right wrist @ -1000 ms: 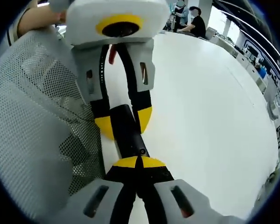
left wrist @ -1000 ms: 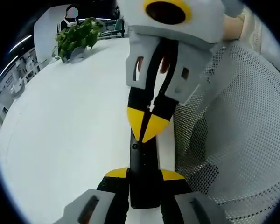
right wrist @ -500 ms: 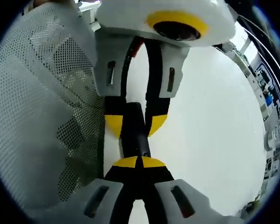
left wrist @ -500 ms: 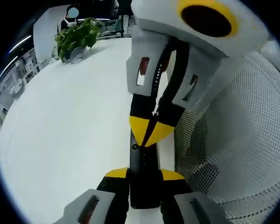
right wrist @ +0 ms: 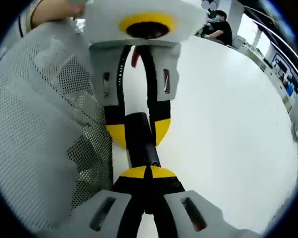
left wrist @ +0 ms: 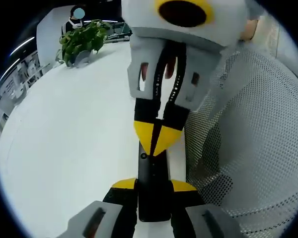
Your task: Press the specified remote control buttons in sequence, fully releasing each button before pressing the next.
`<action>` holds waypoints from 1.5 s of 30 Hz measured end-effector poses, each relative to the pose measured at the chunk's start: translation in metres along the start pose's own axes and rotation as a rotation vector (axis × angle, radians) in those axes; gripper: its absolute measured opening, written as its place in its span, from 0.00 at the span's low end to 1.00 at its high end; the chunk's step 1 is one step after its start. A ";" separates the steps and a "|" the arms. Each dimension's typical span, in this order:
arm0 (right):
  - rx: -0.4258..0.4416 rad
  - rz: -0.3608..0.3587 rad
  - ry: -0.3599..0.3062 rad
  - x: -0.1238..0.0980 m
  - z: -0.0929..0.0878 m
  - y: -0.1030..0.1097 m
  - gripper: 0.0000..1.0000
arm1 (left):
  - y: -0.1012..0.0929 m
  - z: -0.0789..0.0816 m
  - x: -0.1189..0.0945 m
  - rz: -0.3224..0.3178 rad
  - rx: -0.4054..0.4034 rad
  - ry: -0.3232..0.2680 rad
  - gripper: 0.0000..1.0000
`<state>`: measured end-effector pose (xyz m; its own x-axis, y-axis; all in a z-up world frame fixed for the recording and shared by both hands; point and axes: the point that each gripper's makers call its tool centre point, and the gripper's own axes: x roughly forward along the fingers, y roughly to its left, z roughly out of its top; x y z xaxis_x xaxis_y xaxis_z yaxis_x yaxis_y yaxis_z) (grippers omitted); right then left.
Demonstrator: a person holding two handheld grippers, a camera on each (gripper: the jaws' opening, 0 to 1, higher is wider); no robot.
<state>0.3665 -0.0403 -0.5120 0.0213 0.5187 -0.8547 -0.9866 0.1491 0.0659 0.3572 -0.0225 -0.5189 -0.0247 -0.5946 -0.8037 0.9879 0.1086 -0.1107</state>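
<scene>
Two claws on one remote, one job each; going left to right in the left gripper view: plant [left wrist: 82,42] at the far edge of the white bench [left wrist: 64,139], then the black remote [left wrist: 151,186] mid-frame, then a person's white mesh sleeve [left wrist: 248,148]; left claw [left wrist: 152,186] is clamped on the remote's near end, yellow pads either side of the body, judged as a steady hold so the remote won't skid under a press; right claw [left wrist: 155,139] comes in from above, jaws drawn together into a single yellow point resting on the remote's top face just past a small round button [left wrist: 143,155], judged as the pressing tool; whether it's pushing down or only touching, can't tell; right gripper view confirms: mesh sleeve [right wrist: 44,134] left, remote [right wrist: 141,144] centre, own tips [right wrist: 148,173] pinched together at its end, left claw [right wrist: 137,130] gripping the far end; button labels unreadable, most of the keypad hidden under claws; remote's underside and whether it lies on the bench or hangs above it unclear
</scene>
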 end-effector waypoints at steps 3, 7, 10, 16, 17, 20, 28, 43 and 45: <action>-0.003 -0.011 -0.012 0.001 0.000 -0.004 0.00 | 0.000 0.000 0.000 0.000 -0.001 -0.003 0.24; -0.029 -0.035 0.039 0.003 0.002 -0.012 0.00 | 0.000 0.000 0.000 -0.001 -0.002 -0.007 0.24; -0.003 0.012 0.095 0.003 0.001 -0.011 0.00 | 0.000 0.001 -0.001 -0.003 -0.009 -0.013 0.24; -0.047 0.117 0.180 0.004 0.001 -0.009 0.00 | 0.000 0.001 -0.001 -0.010 -0.018 -0.040 0.24; -0.053 0.124 0.186 0.004 0.001 -0.009 0.00 | 0.000 0.001 -0.001 -0.010 -0.019 -0.042 0.24; -0.167 0.170 0.221 0.004 0.002 -0.007 0.00 | 0.000 0.001 -0.001 -0.013 -0.026 -0.053 0.24; -0.398 0.241 0.217 0.005 0.002 -0.003 0.00 | 0.000 0.003 -0.002 -0.023 -0.052 -0.086 0.24; -0.175 0.325 0.255 0.005 0.001 -0.003 0.00 | 0.000 0.002 -0.001 -0.029 -0.060 -0.108 0.24; -0.186 0.291 0.231 0.004 0.001 -0.003 0.00 | 0.000 0.002 -0.001 -0.028 -0.060 -0.108 0.24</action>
<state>0.3697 -0.0374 -0.5154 -0.2783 0.3113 -0.9087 -0.9591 -0.1417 0.2452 0.3576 -0.0236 -0.5165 -0.0328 -0.6799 -0.7326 0.9761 0.1358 -0.1698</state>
